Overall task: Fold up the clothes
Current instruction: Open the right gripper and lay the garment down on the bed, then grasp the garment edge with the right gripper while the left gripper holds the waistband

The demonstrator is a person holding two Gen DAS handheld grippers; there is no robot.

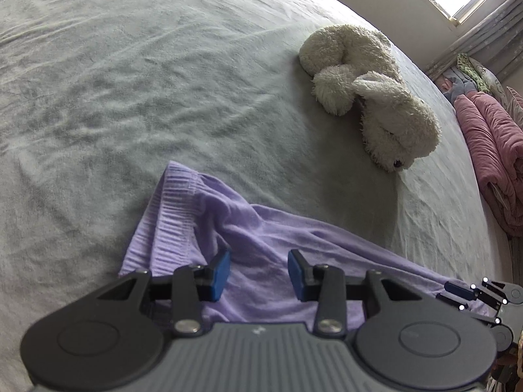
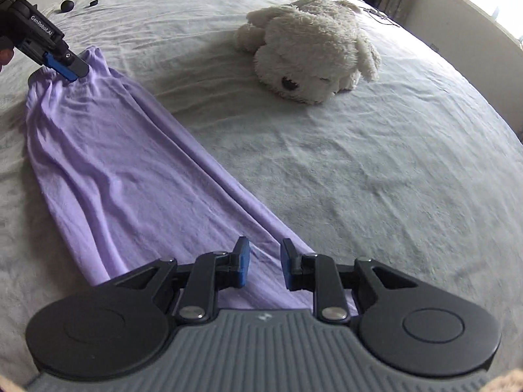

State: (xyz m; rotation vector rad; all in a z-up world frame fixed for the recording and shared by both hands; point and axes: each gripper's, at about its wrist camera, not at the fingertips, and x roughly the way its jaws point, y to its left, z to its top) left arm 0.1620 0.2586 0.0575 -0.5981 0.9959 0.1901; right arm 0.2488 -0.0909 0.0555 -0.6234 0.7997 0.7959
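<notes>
Right gripper (image 2: 264, 263) and left gripper (image 1: 259, 274) both parted, low over opposite ends of the lilac trousers (image 2: 114, 170).

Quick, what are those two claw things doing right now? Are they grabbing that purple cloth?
Left gripper: open, jaws apart over the waistband end of the purple garment, gripping nothing.
Right gripper: open, jaws apart over the garment's other end, gripping nothing.
</notes>
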